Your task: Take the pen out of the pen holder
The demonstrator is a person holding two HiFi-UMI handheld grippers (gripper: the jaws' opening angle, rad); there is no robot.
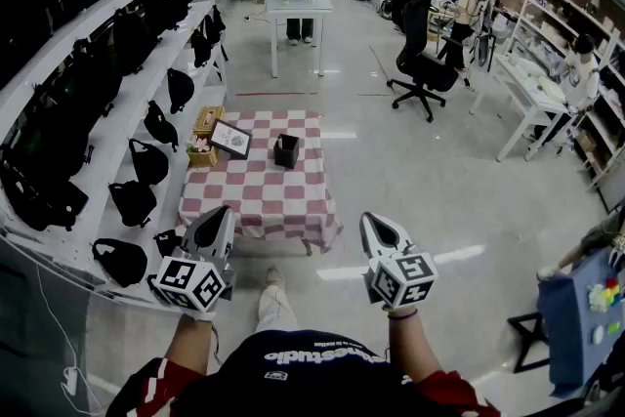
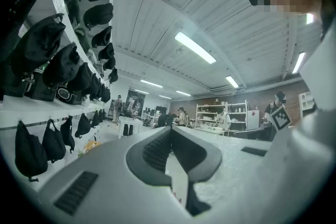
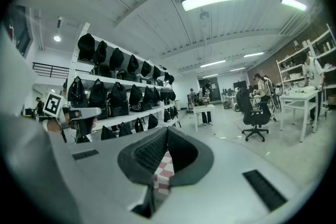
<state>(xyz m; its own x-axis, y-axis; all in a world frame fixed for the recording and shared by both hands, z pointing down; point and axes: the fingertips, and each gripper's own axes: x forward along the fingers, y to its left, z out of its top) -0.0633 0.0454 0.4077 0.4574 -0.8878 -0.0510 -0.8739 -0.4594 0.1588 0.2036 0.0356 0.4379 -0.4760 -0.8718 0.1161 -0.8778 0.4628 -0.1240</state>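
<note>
Black pen holder [image 1: 286,151] stands on the checkered table [image 1: 256,202], at 12 o'clock and well apart from both grippers; the pen is too small to make out. Left gripper [image 1: 224,213] and right gripper [image 1: 370,220] have jaws pressed together, empty.

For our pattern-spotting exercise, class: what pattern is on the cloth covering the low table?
Red-and-white checks on the fabric tablecloth; the head view shows it best.

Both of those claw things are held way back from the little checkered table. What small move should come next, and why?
Probably a step forward toward the checkered table. The black pen holder stands on its far half, well beyond the left gripper and the right gripper. Both are held near the person's body, jaws together and empty.
</note>
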